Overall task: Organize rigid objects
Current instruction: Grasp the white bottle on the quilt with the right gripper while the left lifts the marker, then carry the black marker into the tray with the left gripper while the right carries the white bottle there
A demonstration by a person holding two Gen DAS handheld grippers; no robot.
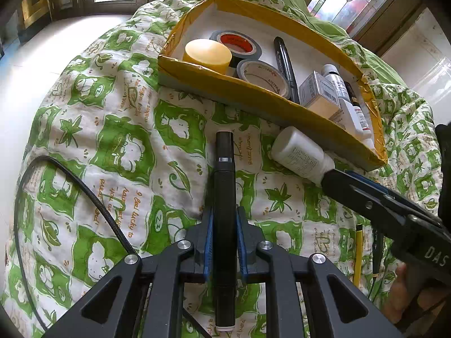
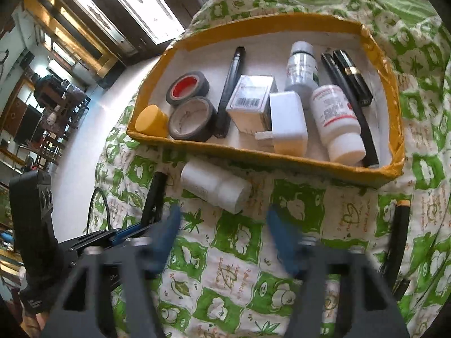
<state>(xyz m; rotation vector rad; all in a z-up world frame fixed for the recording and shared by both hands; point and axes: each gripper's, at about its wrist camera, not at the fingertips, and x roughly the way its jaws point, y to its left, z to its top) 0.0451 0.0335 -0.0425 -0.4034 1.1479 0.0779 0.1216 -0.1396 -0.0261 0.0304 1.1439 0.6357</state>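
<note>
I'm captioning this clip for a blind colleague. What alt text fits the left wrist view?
The left gripper is shut on a black marker above a green-and-white quilt. At right, the right gripper reaches a white bottle lying beside a yellow-edged box that holds tape rolls, pens and bottles.

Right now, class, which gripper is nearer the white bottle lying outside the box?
Right. The right gripper sits just short of the white bottle; the left gripper, holding a black marker, is off beside it.
</note>
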